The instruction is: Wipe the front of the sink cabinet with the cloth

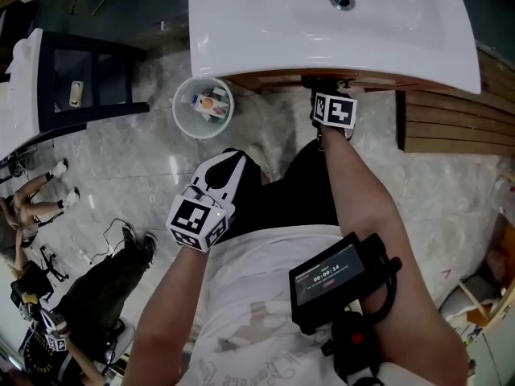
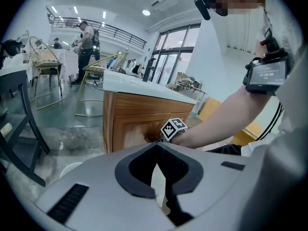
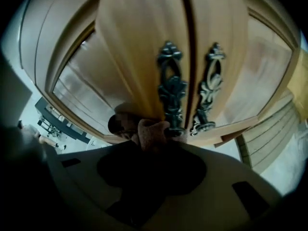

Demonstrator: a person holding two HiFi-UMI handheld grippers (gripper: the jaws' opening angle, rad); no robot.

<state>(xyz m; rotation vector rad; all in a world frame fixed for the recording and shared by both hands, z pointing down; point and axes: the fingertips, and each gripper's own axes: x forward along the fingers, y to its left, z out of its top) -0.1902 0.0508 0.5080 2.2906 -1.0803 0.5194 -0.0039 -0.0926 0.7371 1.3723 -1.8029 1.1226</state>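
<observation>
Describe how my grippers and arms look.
The left gripper and right gripper are pale shells with dark jaw pads, each carrying a black-and-white marker cube. White T-shirt, short sleeves; a black screen unit is strapped to the right forearm.

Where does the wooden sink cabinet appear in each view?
Head view: sink cabinet, wooden strip under the basin, top centre.
Left gripper view: cabinet at centre-left.
Right gripper view: cabinet doors fill the upper picture.
Shared landmark: right gripper, holding the cloth, at its front.
</observation>
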